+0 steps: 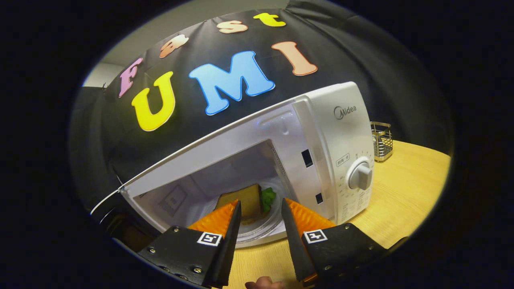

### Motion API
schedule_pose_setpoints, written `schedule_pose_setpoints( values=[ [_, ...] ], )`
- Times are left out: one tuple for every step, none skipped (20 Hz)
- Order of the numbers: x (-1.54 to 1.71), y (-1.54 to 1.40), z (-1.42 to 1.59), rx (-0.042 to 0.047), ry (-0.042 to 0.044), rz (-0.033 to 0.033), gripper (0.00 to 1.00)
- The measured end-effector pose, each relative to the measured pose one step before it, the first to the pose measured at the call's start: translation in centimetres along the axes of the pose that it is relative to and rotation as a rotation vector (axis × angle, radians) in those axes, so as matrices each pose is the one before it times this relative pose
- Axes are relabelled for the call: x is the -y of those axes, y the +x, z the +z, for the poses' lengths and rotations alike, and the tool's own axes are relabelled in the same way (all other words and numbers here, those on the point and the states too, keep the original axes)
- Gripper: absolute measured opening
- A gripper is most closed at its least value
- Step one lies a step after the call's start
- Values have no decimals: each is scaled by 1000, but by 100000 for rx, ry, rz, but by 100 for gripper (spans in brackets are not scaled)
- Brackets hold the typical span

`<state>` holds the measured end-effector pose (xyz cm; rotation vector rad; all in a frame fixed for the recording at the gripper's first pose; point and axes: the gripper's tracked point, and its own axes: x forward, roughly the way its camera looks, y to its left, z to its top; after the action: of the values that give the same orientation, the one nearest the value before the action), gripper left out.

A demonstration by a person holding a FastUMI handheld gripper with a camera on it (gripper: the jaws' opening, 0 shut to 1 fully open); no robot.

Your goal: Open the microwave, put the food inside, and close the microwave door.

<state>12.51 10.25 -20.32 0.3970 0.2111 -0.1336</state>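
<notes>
Microwave (pixel 321 152): white, door swung open, dial on its front panel, standing on my wooden table (pixel 405 188). Food (pixel 247 200): tan cake-like slice with a green leafy bit beside it, on the plate inside the cavity, just beyond my fingers. Gripper (pixel 261 208): spread apart, holding nothing. Wire basket (pixel 381 140): behind the microwave.

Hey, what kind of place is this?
Likely a mock kitchen in a demo booth: an open microwave with food on a wooden table, cloth wall behind. The open tool points inside.
</notes>
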Motion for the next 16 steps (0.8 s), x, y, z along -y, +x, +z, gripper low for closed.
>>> schedule_pose_setpoints(
  values=[
    [-32,-1351,237,828,-4051,949,60],
    [6,-1570,487,1582,-4604,502,59],
    [330,-1538,528,2010,-4671,-674,59],
    [-186,-1610,895,2449,-3531,2206,60],
    [58,-1630,283,2192,-2237,1628,80],
    [-291,-1230,937,1506,-1366,1446,100],
    [-112,-1053,402,1092,283,1027,99],
    [-30,-1119,664,827,420,726,99],
    [2,-970,746,1244,-110,293,99],
    [-92,-1138,860,1112,-174,-229,99],
    [87,-1061,722,955,-444,-384,99],
    [46,-940,750,1103,-504,-579,99],
    [28,-684,665,731,-763,-736,99],
    [-67,-826,716,808,-870,-595,99],
    [-301,-894,682,790,-564,440,98],
    [-357,-833,590,600,326,590,96]
  ],
)
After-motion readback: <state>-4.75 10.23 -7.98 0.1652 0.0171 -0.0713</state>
